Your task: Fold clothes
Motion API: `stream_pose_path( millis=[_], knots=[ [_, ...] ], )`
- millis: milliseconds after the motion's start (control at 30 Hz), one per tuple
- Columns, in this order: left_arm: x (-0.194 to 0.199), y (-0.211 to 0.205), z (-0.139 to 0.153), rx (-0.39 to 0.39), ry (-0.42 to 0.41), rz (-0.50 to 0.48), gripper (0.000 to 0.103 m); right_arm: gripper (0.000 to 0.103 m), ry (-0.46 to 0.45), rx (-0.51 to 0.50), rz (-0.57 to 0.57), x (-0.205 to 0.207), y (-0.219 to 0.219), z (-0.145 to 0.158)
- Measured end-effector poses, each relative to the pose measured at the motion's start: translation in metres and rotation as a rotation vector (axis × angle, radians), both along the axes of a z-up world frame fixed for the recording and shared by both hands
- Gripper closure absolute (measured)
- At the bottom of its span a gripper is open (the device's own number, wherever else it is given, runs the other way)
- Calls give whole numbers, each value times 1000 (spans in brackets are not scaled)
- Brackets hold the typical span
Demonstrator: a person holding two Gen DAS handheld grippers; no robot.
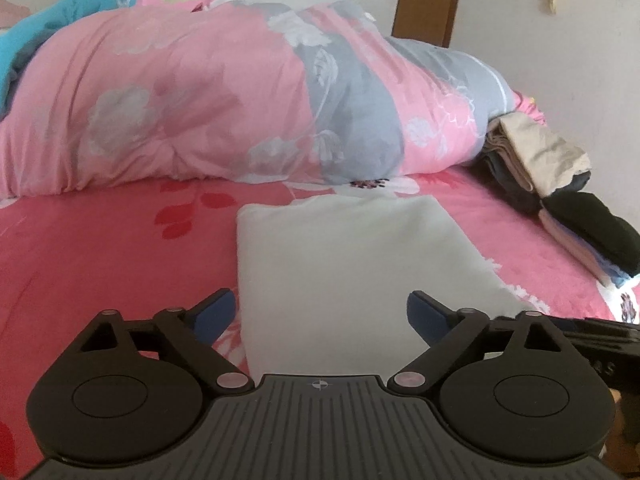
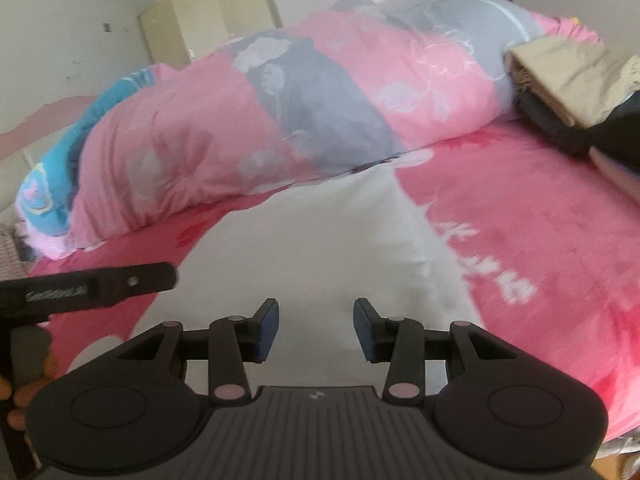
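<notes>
A folded white cloth [image 1: 344, 264] lies flat on the bed [image 1: 100, 256], near the bed's front edge and about midway along it, a neat rectangle with its long sides running away from the viewer. The left tool [image 1: 320, 316] hovers over the cloth's near end with its jaws spread wide, one blue pad [image 1: 214, 314] outside the cloth's left edge and the other over the cloth; nothing is gripped. The right tool [image 2: 316, 330] hangs over the same cloth [image 2: 304, 248] with its jaws about half apart, pads clear of the fabric and holding nothing. In the right wrist view, the left tool's black body [image 2: 92, 286] juts in from the left, with fingertips [image 2: 24, 396] of a hand below it. Behind the cloth a bulky pink and grey floral quilt [image 1: 192, 92] is heaped along the bed's far side. At the bed's right edge sits a stack of folded clothes [image 1: 560, 196], beige on top, dark and pale pieces beneath. A pale wardrobe [image 2: 212, 20] stands against the far wall.
</notes>
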State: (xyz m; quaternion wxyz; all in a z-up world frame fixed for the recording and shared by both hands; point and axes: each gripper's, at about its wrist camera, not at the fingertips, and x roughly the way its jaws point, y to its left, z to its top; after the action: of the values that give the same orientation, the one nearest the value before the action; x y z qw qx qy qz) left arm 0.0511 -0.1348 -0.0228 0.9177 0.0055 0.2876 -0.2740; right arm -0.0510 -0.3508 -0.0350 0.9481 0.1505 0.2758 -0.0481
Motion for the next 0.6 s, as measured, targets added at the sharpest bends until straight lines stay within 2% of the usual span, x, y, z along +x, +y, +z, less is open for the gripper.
stream_pose_path(
  millis=[33,200,367,600],
  knots=[
    [1,-1,-1,4,-1,-8,23,59,5,-3,-11,3,-1,-1],
    [6,-7,-8,17,16,-46,39,59,20,-30,-46,11,-1,-4],
    [9,-10,-20,49,30,-67,41,59,19,-77,-48,14,7,-6],
    [7,-12,-25,67,14,-72,41,60,31,-72,-47,16,5,-9]
  ],
)
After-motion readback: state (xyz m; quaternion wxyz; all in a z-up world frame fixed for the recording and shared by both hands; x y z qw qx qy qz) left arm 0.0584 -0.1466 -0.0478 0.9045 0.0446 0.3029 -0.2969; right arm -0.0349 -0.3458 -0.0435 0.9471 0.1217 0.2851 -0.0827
